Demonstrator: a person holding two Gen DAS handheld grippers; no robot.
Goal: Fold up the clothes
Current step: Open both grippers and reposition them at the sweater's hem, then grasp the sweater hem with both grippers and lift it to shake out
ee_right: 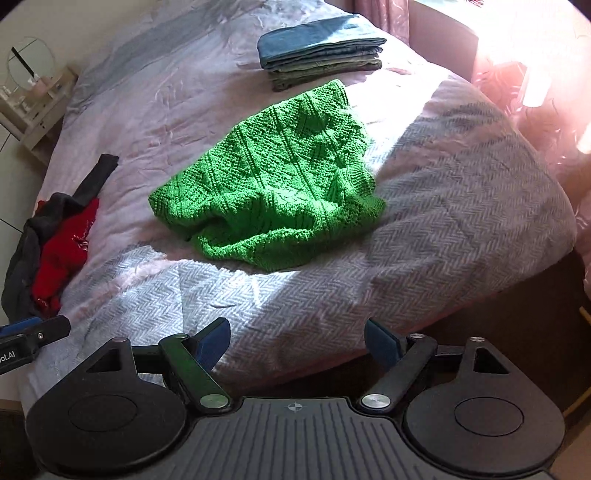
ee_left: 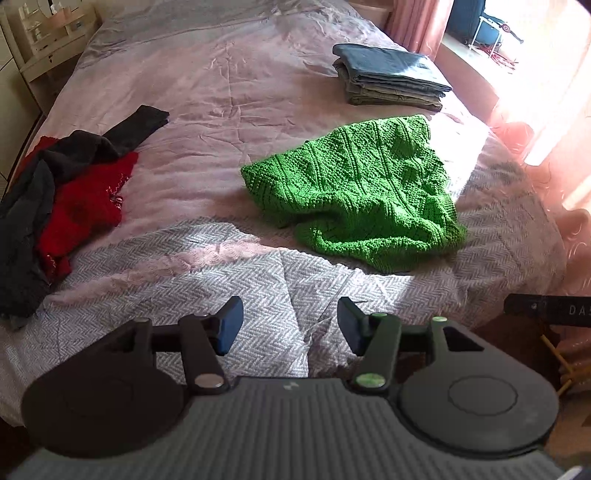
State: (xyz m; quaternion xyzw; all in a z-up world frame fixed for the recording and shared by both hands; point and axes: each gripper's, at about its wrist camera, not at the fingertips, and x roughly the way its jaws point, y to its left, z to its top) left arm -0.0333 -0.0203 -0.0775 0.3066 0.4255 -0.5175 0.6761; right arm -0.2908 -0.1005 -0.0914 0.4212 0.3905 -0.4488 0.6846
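A crumpled green knit sweater (ee_left: 354, 192) (ee_right: 273, 192) lies on the bed, past both grippers. My left gripper (ee_left: 291, 326) hovers open above the herringbone blanket near the bed's front edge, nothing between its blue pads. My right gripper (ee_right: 297, 343) is also open and empty, wider, above the same edge, to the right of the left one. Part of the left gripper (ee_right: 33, 334) shows at the right wrist view's left edge. A heap of red and dark grey clothes (ee_left: 55, 210) (ee_right: 51, 251) lies at the bed's left side.
A stack of folded blue and grey garments (ee_left: 391, 75) (ee_right: 321, 50) sits at the far right of the bed (ee_left: 207, 92). A white shelf unit (ee_left: 44, 40) stands left of the bed. Pink curtains (ee_left: 417, 22) and a bright window are at the right.
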